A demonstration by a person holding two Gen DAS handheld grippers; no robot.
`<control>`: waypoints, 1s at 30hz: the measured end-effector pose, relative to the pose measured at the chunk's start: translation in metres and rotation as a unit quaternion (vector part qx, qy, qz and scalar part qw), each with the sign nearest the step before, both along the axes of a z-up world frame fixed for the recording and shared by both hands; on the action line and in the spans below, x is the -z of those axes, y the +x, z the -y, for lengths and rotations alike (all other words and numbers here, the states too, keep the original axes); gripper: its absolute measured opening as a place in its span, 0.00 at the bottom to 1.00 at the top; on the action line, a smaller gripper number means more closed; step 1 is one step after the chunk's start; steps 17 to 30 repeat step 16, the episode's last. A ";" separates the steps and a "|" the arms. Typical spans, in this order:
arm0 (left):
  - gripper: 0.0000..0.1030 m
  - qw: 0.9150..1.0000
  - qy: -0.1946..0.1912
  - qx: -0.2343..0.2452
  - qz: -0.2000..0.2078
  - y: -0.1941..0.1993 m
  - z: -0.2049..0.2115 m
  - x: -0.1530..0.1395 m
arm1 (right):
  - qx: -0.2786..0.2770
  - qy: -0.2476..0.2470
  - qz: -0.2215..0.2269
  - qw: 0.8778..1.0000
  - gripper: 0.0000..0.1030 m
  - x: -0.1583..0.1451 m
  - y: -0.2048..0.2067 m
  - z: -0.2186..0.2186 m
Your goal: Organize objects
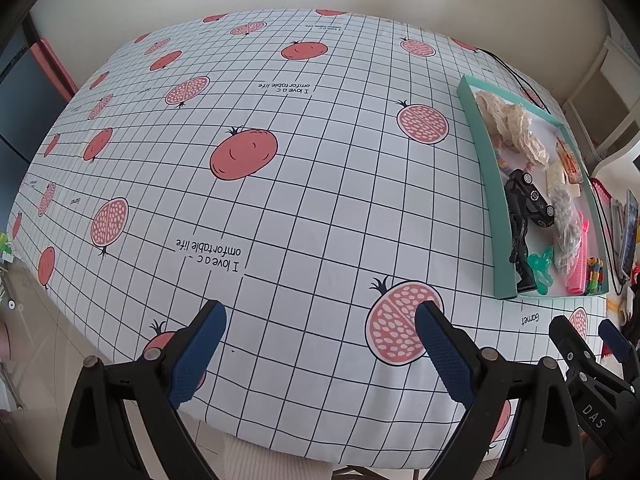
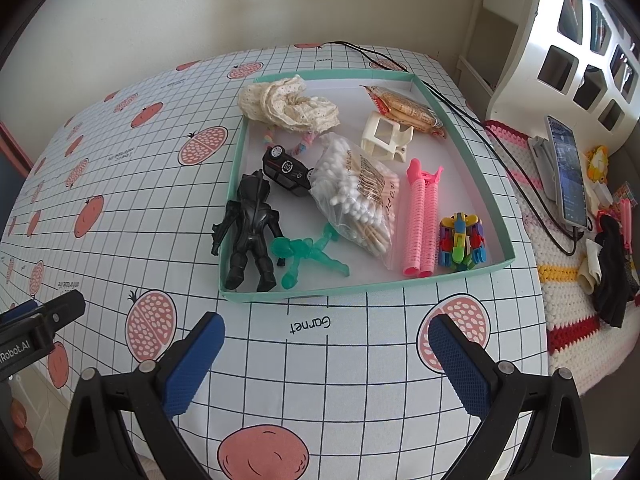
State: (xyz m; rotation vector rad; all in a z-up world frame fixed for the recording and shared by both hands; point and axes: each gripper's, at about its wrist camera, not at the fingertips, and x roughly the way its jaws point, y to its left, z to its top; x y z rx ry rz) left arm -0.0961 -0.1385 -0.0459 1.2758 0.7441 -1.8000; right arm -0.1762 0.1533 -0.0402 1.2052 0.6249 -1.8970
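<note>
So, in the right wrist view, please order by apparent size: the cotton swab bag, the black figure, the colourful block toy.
1. Cotton swab bag
2. Black figure: close to the bag, and nearer the camera, so this order is unsure
3. Block toy: clearly smallest

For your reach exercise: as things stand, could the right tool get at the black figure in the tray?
Probably yes. The right tool is open, and bare cloth lies between it and the black figure at the tray's near corner.
</note>
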 end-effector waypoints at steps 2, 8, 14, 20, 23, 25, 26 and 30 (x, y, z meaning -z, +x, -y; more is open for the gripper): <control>0.93 1.000 -0.001 0.000 0.000 -0.001 -0.001 0.000 | 0.000 0.001 0.000 1.000 1.00 0.001 0.000 -0.001; 0.93 1.000 -0.008 -0.002 0.001 -0.002 -0.003 -0.002 | 0.000 0.001 0.000 1.000 1.00 0.001 0.000 0.000; 0.93 1.000 -0.009 0.001 0.001 -0.005 -0.006 -0.003 | 0.000 0.001 -0.001 1.000 1.00 0.001 0.000 0.000; 0.93 1.000 -0.007 0.001 0.001 -0.006 -0.007 -0.003 | 0.000 0.001 -0.001 1.000 1.00 0.001 0.000 0.000; 0.93 1.000 -0.007 0.001 0.001 -0.006 -0.007 -0.003 | 0.000 0.001 -0.001 1.000 1.00 0.001 0.000 0.000; 0.93 1.000 -0.007 0.001 0.001 -0.006 -0.007 -0.003 | 0.000 0.001 -0.001 1.000 1.00 0.001 0.000 0.000; 0.93 1.000 -0.007 0.001 0.001 -0.006 -0.007 -0.003 | 0.000 0.001 -0.001 1.000 1.00 0.001 0.000 0.000; 0.93 1.000 -0.007 0.001 0.001 -0.006 -0.007 -0.003 | 0.000 0.001 -0.001 1.000 1.00 0.001 0.000 0.000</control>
